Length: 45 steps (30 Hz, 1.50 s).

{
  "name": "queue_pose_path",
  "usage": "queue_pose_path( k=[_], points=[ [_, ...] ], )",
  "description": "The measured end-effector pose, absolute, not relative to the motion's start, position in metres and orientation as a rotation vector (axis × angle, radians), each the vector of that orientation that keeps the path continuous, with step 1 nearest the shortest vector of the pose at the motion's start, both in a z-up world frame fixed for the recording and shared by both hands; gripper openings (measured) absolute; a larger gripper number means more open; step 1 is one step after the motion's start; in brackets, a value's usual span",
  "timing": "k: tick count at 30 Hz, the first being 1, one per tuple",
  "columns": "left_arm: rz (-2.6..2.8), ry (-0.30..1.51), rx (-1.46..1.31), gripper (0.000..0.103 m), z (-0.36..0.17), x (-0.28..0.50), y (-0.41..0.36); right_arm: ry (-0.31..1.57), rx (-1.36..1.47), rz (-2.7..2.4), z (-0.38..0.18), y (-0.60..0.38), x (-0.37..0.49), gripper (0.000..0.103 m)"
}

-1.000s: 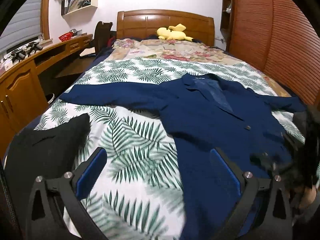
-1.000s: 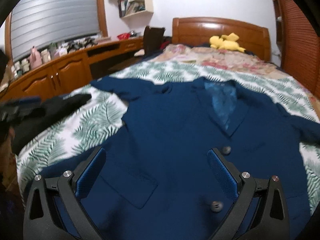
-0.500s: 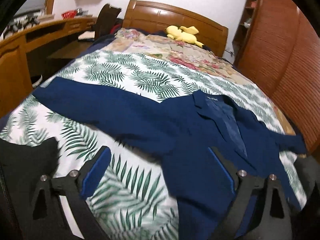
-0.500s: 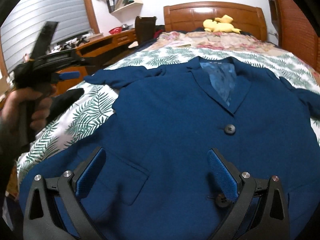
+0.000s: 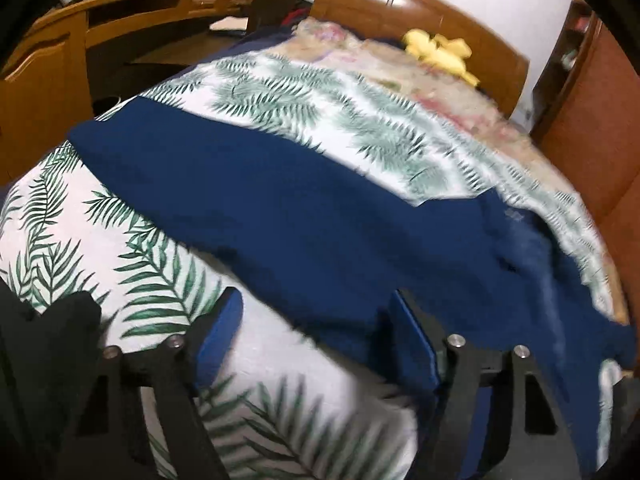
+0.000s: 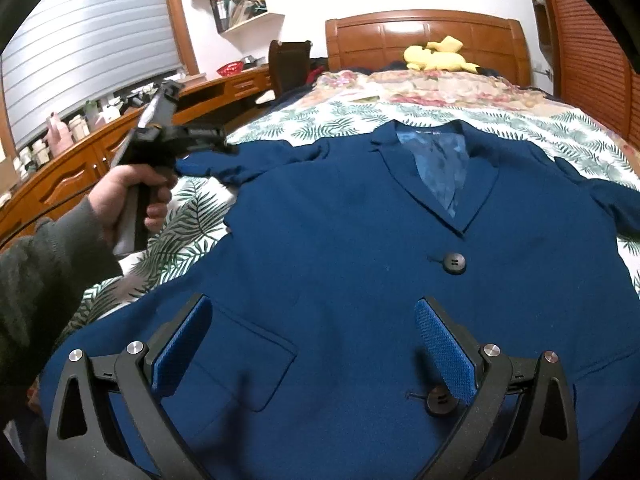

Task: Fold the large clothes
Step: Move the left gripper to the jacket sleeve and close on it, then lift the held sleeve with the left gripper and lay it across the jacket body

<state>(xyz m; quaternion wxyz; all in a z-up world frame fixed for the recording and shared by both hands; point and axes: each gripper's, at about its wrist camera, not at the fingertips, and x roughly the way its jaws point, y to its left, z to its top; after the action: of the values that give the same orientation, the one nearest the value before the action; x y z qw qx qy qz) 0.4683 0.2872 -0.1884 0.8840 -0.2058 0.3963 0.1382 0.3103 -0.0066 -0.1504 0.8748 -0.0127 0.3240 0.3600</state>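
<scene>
A navy blue jacket [image 6: 360, 264] lies face up and buttoned on the leaf-print bedspread [image 5: 280, 112]. Its sleeve [image 5: 224, 184] stretches out to the left. My left gripper [image 5: 318, 336] hovers low over the sleeve's underarm edge. Its jaws are closing, with the edge of the cloth and bare sheet between the blue pads, which do not press on anything. In the right wrist view a hand holds the left gripper [image 6: 216, 140] near the sleeve's end. My right gripper [image 6: 312, 352] stands open above the jacket's lower front, between the pocket [image 6: 248, 364] and a button [image 6: 438, 400].
A black garment [image 5: 48, 360] lies at the bed's near left corner. A yellow plush toy [image 6: 438, 56] sits by the wooden headboard [image 6: 424, 36]. A long wooden desk [image 6: 80, 176] and a chair [image 6: 290, 64] run along the left; louvred wardrobe doors [image 6: 588, 44] stand on the right.
My left gripper has swung in lower toward the sleeve's underarm and its jaws have narrowed. The hand holding it has come into the right wrist view. The right gripper has barely moved.
</scene>
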Motion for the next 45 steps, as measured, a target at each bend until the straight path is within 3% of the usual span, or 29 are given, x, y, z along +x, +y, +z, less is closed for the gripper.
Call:
queue_pose_path(
  k=[6,10,14,25,33,39,41,45],
  points=[
    [0.303,0.857,-0.415,0.065,-0.203,0.474,0.296,0.674,-0.025,0.749,-0.15,-0.006,0.311,0.103],
    [0.28,0.84,-0.389,0.018,-0.204,0.478,0.29,0.663,-0.029,0.747,-0.148,-0.005,0.308,0.103],
    [0.275,0.836,-0.336,0.0,-0.195,0.479,0.284,0.657,-0.029,0.747,-0.148,-0.006,0.307,0.103],
    [0.143,0.732,-0.166,0.0,-0.111,0.442,0.193,0.625,-0.038,0.74,-0.136,-0.011,0.302,0.103],
    [0.067,0.726,-0.036,0.0,-0.094,0.409,0.133,0.588,-0.022,0.732,-0.121,-0.036,0.292,0.103],
    [0.059,0.758,-0.017,0.015,-0.089,0.4,0.139,0.602,-0.009,0.721,-0.123,-0.041,0.297,0.103],
    [0.069,0.752,-0.022,0.03,-0.089,0.399,0.145,0.602,-0.01,0.723,-0.123,-0.041,0.296,0.103],
    [0.108,0.775,-0.093,0.034,-0.102,0.403,0.176,0.596,-0.023,0.725,-0.123,-0.036,0.292,0.103]
  ],
)
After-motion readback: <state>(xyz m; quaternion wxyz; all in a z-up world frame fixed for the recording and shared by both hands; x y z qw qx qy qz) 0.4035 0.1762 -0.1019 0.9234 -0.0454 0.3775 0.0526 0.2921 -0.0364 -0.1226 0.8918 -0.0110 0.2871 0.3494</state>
